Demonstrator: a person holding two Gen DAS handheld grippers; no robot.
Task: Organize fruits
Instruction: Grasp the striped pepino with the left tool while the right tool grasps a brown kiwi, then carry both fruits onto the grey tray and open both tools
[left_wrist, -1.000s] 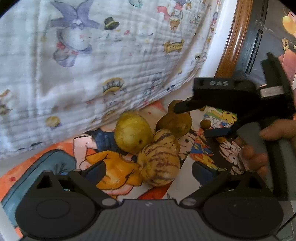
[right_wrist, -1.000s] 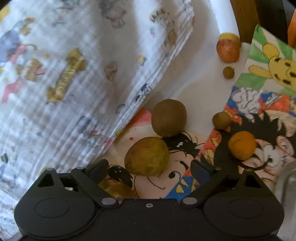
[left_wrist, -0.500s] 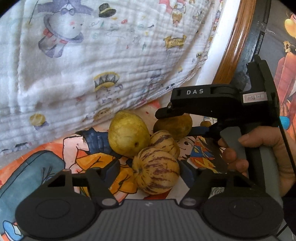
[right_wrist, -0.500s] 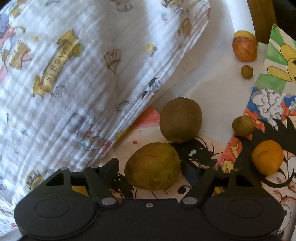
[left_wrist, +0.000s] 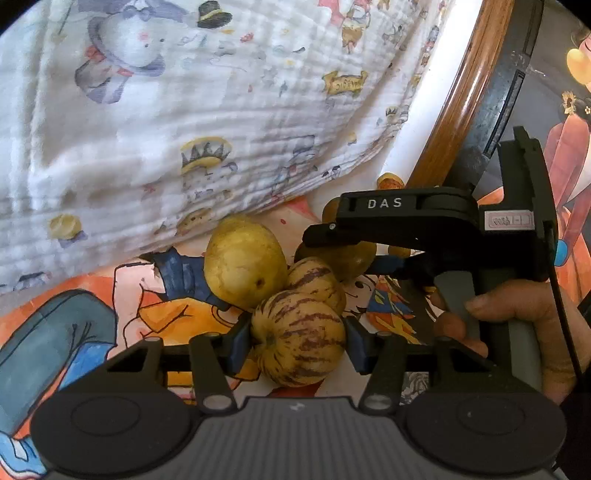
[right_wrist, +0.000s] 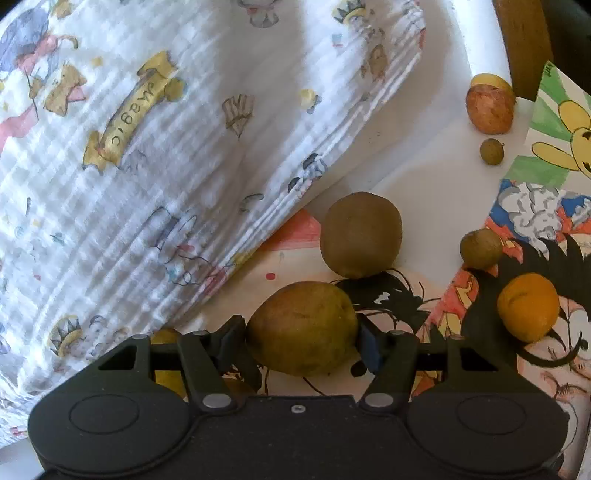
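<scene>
A striped yellow-and-purple melon (left_wrist: 299, 343) lies on the cartoon-printed mat (left_wrist: 74, 332), and my left gripper (left_wrist: 298, 345) is shut on it, its blue pads (left_wrist: 239, 343) pressing both sides. A second striped melon (left_wrist: 314, 282) and a round yellow-green fruit (left_wrist: 243, 262) touch it from behind. My right gripper (right_wrist: 301, 338) is shut on a brownish-yellow pear-like fruit (right_wrist: 303, 326); in the left wrist view that same fruit (left_wrist: 345, 260) sits between its jaws. Behind it lie a kiwi (right_wrist: 360, 234), a small brown fruit (right_wrist: 480, 248) and an orange fruit (right_wrist: 528, 306).
A white blanket (right_wrist: 166, 147) with cartoon prints rises along the left and back, close to the fruit. A red apple (right_wrist: 489, 109) and a small round fruit (right_wrist: 492, 151) lie far right on the white surface. A hand (left_wrist: 517, 310) holds the right gripper. A wooden frame (left_wrist: 461, 110) stands behind.
Both grippers moved forward over their fruits and their jaws came together: the left onto the near striped melon, the right onto the brownish-yellow fruit.
</scene>
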